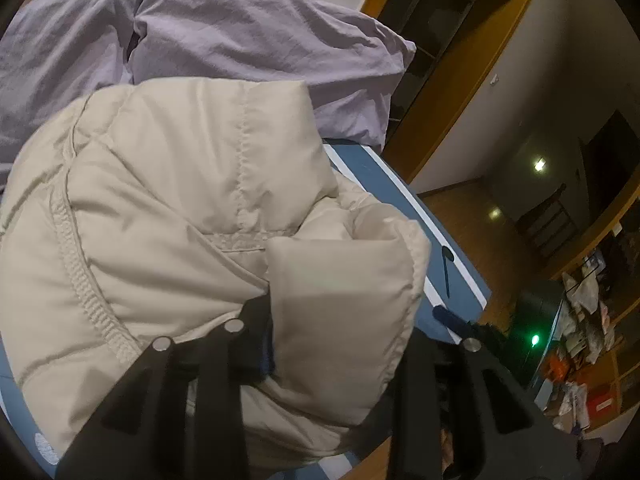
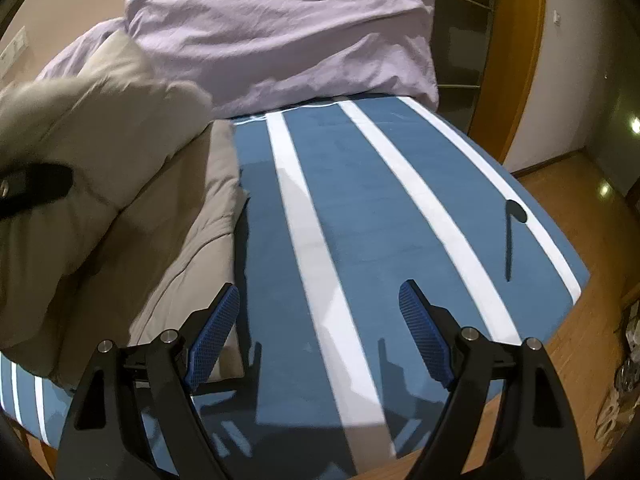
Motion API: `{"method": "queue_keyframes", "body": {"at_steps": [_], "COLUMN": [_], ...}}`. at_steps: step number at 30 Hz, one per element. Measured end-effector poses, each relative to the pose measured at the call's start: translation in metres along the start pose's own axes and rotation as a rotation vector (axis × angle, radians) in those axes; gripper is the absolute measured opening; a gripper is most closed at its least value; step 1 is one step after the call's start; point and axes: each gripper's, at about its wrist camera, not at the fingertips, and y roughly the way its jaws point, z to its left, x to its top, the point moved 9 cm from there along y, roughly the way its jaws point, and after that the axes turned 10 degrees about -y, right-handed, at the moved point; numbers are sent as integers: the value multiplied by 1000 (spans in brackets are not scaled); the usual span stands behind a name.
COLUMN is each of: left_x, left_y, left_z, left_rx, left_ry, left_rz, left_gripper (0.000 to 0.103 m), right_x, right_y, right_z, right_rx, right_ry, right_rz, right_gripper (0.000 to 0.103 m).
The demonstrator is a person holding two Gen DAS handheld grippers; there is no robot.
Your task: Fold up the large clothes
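At nine o'clock the left gripper [image 1: 344, 316] clamps a fold of the beige puffer jacket [image 1: 172, 216], bunched and only partly folded on the striped bed [image 2: 360, 208], while at six the right gripper [image 2: 320, 332] hangs spread and empty.

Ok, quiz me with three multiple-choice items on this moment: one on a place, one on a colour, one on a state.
1. Where does the lilac bedding lie?
A. at the bed's far end
B. on the floor
C. under the right claw

2. What colour is the puffy jacket?
A. red
B. beige
C. black

3. How is the right claw?
A. shut on the jacket
B. open and empty
C. shut on the bedding

Answers: 1 A, it is heaped beyond the striped bed cover; 2 B, its quilting is pale beige; 3 B, its blue pads stand apart over the cover.
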Motion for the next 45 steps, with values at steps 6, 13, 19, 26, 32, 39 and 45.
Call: {"method": "queue_keyframes", "body": {"at_steps": [6,13,19,26,32,39,45], "left_x": [2,18,36,45,53,51,34], "left_y": [-25,-72,-103,-103,-109,-94,-63], "left_z": [-5,5,41,108,162,200,195], "left_rx": [-36,-69,14,158,254,318,294], "left_ry": [-12,-62,-101,-196,-291,-376,-377], "left_rz": [-27,-104,-187,-198,-240,-225,-176], "left_gripper": [69,77,79,79,79,79,79], "right_x": [8,21,30,34,34,36,46], "right_y": [-10,-27,-34,-33,-29,-25,-25], "right_z": [-5,-4,2,9,6,0,-4], "right_rx": [-12,-11,2,24,33,35,38], "right_ry": [7,-8,-23,-41,-26,-9,6], "right_rz": [-28,-67,-79,-74,-60,-45,-48], "right_gripper": [83,84,84,84,84,84,84]}}
